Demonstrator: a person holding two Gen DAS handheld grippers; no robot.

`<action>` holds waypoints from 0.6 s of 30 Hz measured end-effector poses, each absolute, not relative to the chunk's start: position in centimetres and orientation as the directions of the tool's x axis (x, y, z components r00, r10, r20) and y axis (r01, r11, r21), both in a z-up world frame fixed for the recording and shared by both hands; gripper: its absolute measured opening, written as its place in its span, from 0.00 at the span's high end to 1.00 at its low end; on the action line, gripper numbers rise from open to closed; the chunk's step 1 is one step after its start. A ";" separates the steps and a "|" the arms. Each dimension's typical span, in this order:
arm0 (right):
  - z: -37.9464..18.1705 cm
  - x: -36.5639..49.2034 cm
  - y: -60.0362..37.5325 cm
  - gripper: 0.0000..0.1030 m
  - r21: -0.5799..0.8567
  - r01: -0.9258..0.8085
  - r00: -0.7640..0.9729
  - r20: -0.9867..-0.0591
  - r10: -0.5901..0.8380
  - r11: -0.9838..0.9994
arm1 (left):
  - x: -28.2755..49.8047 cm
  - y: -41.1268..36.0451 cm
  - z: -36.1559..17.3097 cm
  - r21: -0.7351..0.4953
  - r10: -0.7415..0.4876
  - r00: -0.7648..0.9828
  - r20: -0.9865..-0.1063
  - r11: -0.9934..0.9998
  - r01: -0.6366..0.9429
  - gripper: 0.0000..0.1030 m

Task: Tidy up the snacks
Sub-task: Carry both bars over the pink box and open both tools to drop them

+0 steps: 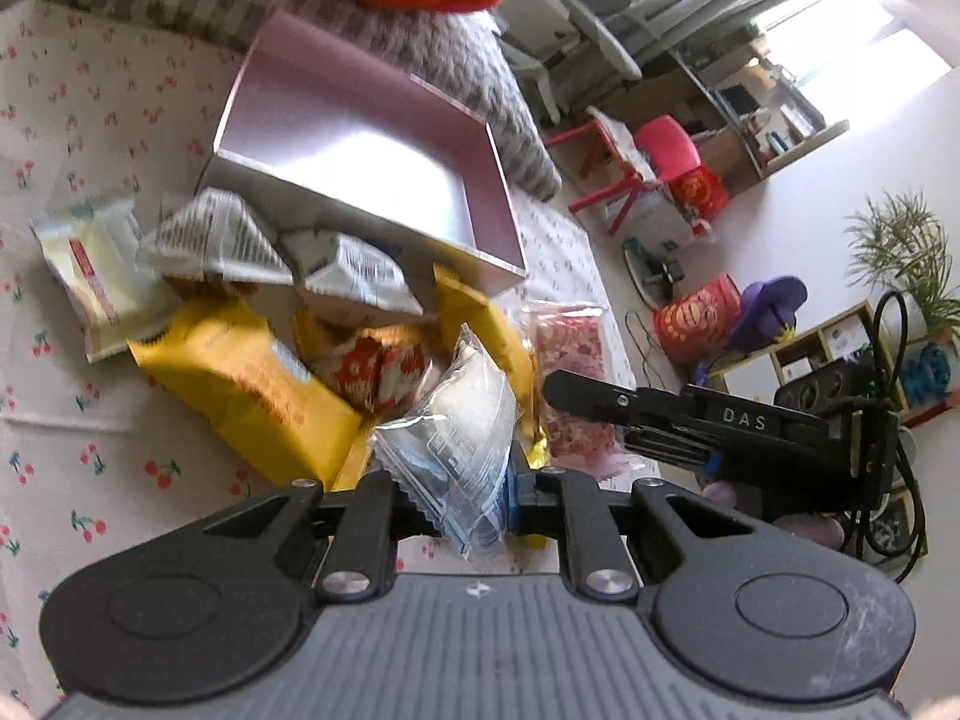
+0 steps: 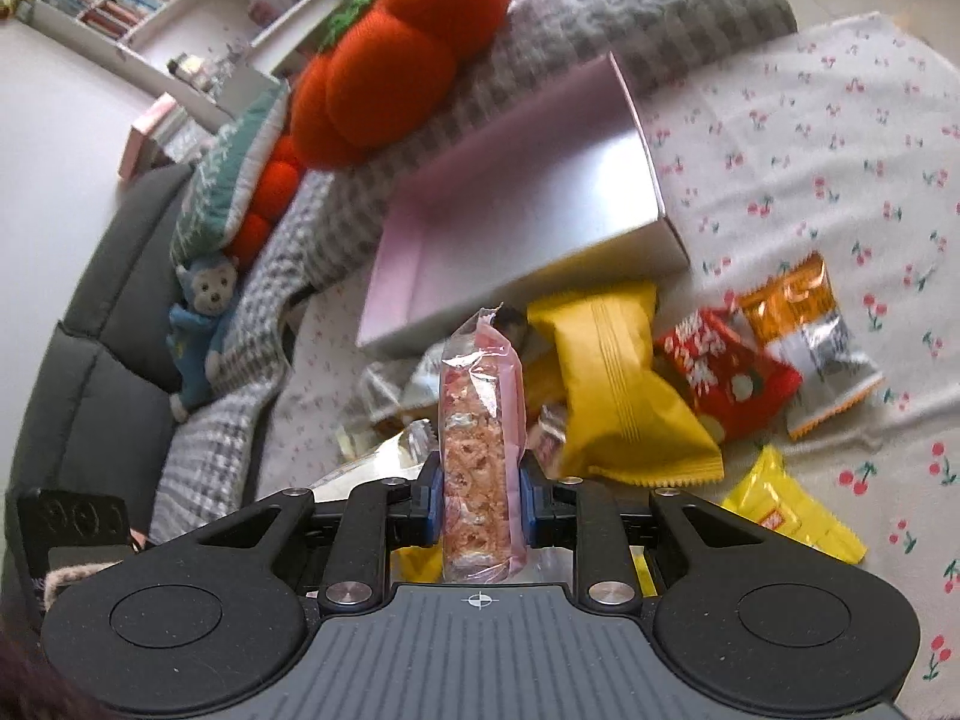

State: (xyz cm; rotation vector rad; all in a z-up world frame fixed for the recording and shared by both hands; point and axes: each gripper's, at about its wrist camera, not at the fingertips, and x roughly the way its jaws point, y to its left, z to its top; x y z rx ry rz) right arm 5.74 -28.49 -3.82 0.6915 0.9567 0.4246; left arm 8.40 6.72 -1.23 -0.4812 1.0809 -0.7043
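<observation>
Pink box (image 1: 360,144) empty; snack packets (image 1: 252,372) heaped just outside.

box (image 1: 360,138) pink | cloth (image 2: 810,138) white, red cherries | cushion (image 2: 396,54) orange

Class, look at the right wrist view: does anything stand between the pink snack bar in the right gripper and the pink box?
Nothing visible does. The right gripper holds the pink snack bar upright, and the pink box lies open directly beyond it.
</observation>
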 end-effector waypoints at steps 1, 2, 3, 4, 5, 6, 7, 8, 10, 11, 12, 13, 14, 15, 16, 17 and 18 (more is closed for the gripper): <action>-3.6 5.8 -28.8 0.78 0.708 -0.029 0.528 -0.589 0.612 0.706 | 8.5 6.6 -1.0 -0.660 -0.718 0.304 -0.627 0.696 0.283 0.86; -3.5 6.0 -28.9 0.77 0.710 -0.026 0.532 -0.586 0.611 0.704 | 8.7 6.4 -0.8 -0.653 -0.712 0.317 -0.627 0.702 0.284 0.86; -3.4 6.1 -29.1 0.77 0.710 -0.022 0.537 -0.585 0.608 0.703 | 8.9 6.3 -0.6 -0.649 -0.707 0.330 -0.625 0.706 0.283 0.86; -3.2 6.4 -29.3 0.77 0.711 -0.017 0.544 -0.583 0.603 0.703 | 9.3 5.9 -0.3 -0.646 -0.703 0.340 -0.624 0.709 0.282 0.86; -3.1 6.6 -29.4 0.77 0.710 -0.013 0.550 -0.583 0.598 0.704 | 9.6 5.9 -0.1 -0.640 -0.697 0.350 -0.626 0.715 0.281 0.86; -3.0 6.9 -29.5 0.77 0.709 -0.008 0.556 -0.583 0.592 0.705 | 10.0 5.8 0.0 -0.629 -0.687 0.362 -0.630 0.725 0.282 0.86; -2.9 7.2 -29.7 0.77 0.708 -0.001 0.561 -0.584 0.587 0.706 | 10.3 5.7 0.2 -0.620 -0.679 0.373 -0.632 0.732 0.282 0.86; -2.8 7.6 -29.7 0.77 0.707 0.003 0.563 -0.586 0.583 0.707 | 10.7 5.7 0.3 -0.614 -0.672 0.383 -0.634 0.738 0.278 0.86; -2.9 8.3 -29.8 0.77 0.698 0.014 0.567 -0.595 0.569 0.716 | 11.7 5.6 0.3 -0.605 -0.657 0.399 -0.639 0.750 0.266 0.86; -2.9 8.7 -29.8 0.77 0.690 0.019 0.569 -0.602 0.560 0.723 | 12.2 5.6 0.3 -0.598 -0.647 0.408 -0.644 0.758 0.259 0.86; -2.9 9.1 -29.8 0.77 0.685 0.023 0.571 -0.607 0.553 0.728 | 12.7 5.5 0.3 -0.589 -0.636 0.417 -0.649 0.767 0.254 0.86; -2.9 9.7 -29.8 0.77 0.681 0.030 0.574 -0.611 0.545 0.732 | 13.2 5.5 0.3 -0.583 -0.628 0.426 -0.652 0.774 0.249 0.86; -3.0 10.2 -29.8 0.77 0.679 0.036 0.577 -0.613 0.540 0.733 | 13.8 5.3 0.2 -0.578 -0.621 0.432 -0.654 0.778 0.245 0.86; -3.0 10.6 -29.8 0.77 0.678 0.042 0.580 -0.614 0.535 0.734 | 14.3 5.2 0.2 -0.574 -0.614 0.440 -0.656 0.783 0.237 0.86; -3.1 11.3 -29.7 0.77 0.677 0.051 0.583 -0.617 0.529 0.734 | 14.8 5.0 0.1 -0.571 -0.607 0.448 -0.656 0.788 0.230 0.86; -3.1 11.7 -29.8 0.77 0.676 0.057 0.586 -0.618 0.523 0.735 | 15.1 4.9 0.1 -0.567 -0.601 0.458 -0.655 0.792 0.228 0.86; -3.2 12.2 -29.8 0.77 0.674 0.066 0.589 -0.622 0.517 0.736 | 15.7 4.8 0.1 -0.561 -0.593 0.474 -0.651 0.797 0.226 0.86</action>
